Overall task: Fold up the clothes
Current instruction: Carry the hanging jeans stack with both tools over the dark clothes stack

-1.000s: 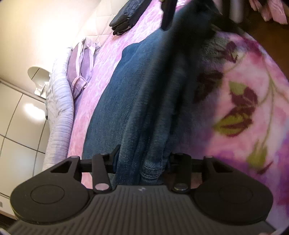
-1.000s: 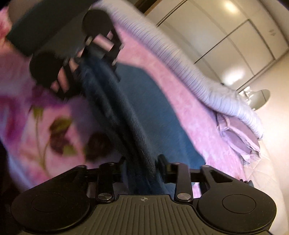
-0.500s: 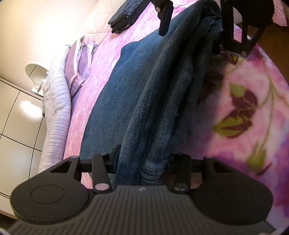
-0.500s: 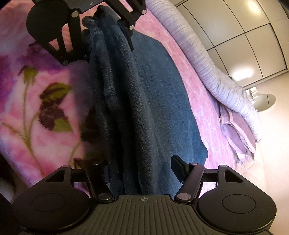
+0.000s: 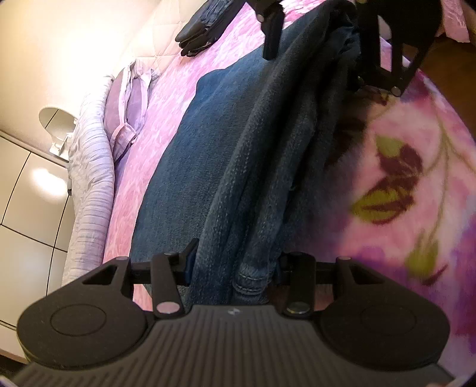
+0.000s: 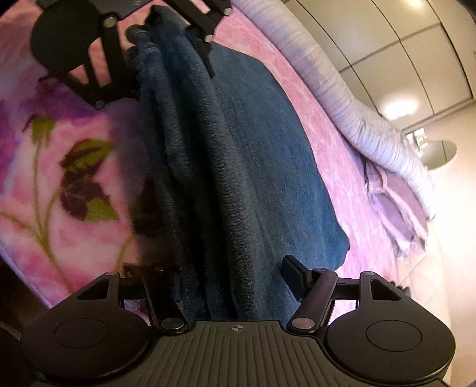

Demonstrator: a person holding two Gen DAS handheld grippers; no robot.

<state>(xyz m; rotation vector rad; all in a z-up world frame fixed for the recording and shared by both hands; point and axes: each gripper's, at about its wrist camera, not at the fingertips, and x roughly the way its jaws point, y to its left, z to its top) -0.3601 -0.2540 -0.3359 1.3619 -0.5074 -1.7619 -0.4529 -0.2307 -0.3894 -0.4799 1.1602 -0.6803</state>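
Note:
Blue jeans (image 5: pixel 238 154) lie folded lengthwise along the near edge of a pink bed; they also show in the right wrist view (image 6: pixel 238 166). My left gripper (image 5: pixel 233 263) is shut on one end of the jeans, near a stitched hem. It shows at the far end in the right wrist view (image 6: pixel 166 38). My right gripper (image 6: pixel 235 274) is open around the other end, its right finger swung clear of the cloth. It shows at the top of the left wrist view (image 5: pixel 321 32), jaws apart around the denim.
A pink floral blanket (image 5: pixel 401 184) covers the bed edge beside the jeans. A dark folded garment (image 5: pixel 205 26) lies near the headboard. A lilac pillow (image 5: pixel 131 107) and a striped bolster (image 6: pixel 342 89) lie along the far side, with wardrobe doors (image 6: pixel 386 44) beyond.
My right gripper has opened, letting go of its end of the jeans. The jeans have come down to rest along the bed edge. My left gripper keeps its hold.

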